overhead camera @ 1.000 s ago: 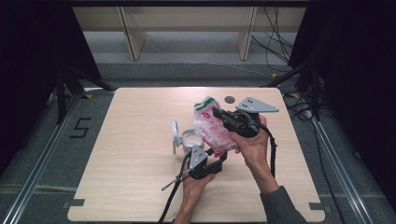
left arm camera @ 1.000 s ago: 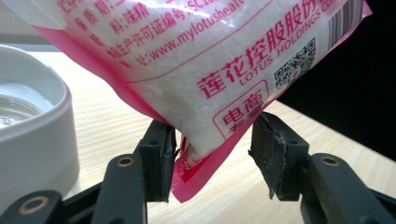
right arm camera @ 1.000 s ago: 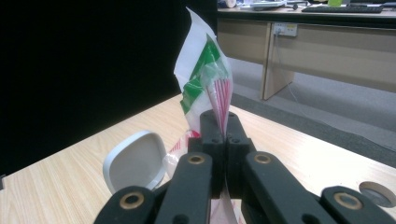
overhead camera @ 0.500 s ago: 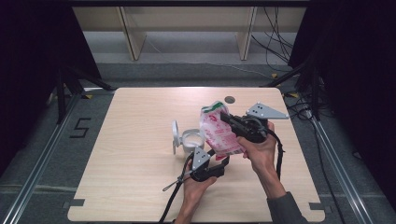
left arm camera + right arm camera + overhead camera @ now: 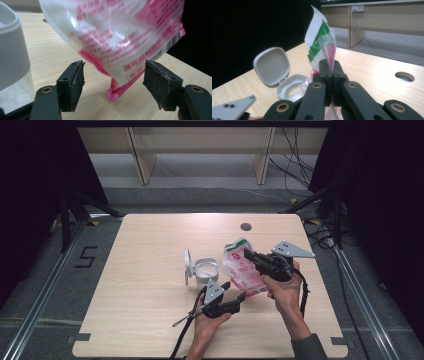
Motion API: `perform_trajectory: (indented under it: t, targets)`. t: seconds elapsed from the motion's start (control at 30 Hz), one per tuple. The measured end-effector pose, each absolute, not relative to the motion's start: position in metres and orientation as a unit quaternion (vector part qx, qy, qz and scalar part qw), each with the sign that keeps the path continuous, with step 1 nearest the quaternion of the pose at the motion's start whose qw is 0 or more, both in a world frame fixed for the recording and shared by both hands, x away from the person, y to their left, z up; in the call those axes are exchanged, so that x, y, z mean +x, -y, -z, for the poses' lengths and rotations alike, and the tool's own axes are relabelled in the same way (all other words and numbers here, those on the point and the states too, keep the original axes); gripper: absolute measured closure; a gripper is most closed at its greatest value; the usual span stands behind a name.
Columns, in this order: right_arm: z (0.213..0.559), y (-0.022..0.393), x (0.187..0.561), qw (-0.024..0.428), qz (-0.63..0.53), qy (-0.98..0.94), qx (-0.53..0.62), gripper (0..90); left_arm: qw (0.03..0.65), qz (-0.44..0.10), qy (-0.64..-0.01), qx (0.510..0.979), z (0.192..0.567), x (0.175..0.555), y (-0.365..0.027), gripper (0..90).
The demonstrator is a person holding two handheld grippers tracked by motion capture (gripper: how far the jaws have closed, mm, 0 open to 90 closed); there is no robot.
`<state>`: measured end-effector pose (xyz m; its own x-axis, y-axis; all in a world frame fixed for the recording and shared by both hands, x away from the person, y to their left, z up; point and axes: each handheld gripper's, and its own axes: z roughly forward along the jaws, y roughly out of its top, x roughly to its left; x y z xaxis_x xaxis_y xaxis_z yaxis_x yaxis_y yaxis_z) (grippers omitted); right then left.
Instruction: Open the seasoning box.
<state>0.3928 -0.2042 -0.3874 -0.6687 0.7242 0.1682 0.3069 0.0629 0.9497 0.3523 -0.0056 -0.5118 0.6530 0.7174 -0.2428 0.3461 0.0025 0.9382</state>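
High view: 2 hand-held grippers over a wooden table [image 5: 150, 270], a pink-printed plastic pouch [image 5: 242, 270] hung between them. Right gripper [image 5: 248, 254] clamped on the pouch's upper part, likely to carry its weight and keep the green-striped top up. Left gripper [image 5: 235, 290] just below the pouch's bottom corner, jaws apart and just now opening wider, no pad pressing on the plastic. Just beyond the left gripper, a small grey container [image 5: 206, 270] with hinged lid [image 5: 187, 265] thrown up, apparently ready to take the pouch's contents.

Left gripper view: 2 black pads [image 5: 72, 85] well apart, the pouch's pink sealed corner [image 5: 117, 91] hanging between them and just ahead, touching neither. Corner at or just above the tabletop; contact impossible to tell. Grey container wall [image 5: 11, 52] close by at the left pad's side.

Right gripper view: jaws pressed together on the pouch, pads meeting with the film pinched between. Green-and-white top [image 5: 320, 37] standing up past the fingertips. Beyond and to the left of the jaws, the open container [image 5: 292, 90] with lid [image 5: 272, 65] tilted back, whitish inside.
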Motion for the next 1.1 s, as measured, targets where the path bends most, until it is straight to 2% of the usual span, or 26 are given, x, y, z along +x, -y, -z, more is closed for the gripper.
perform_trajectory:
  t: [0.47, 1.1]
  targets:
    - [0.4, 0.236, 0.378, 0.19, -0.573, -0.696, 0.389, 90.0, 0.603, -0.165, -0.363, 0.691, 0.504, 0.345, -0.006, 32.4]
    - [0.417, 0.268, 0.381, 0.21, -0.544, -0.684, 0.438, 90.0, 0.598, -0.165, -0.377, 0.688, 0.501, 0.343, -0.008, 32.6]
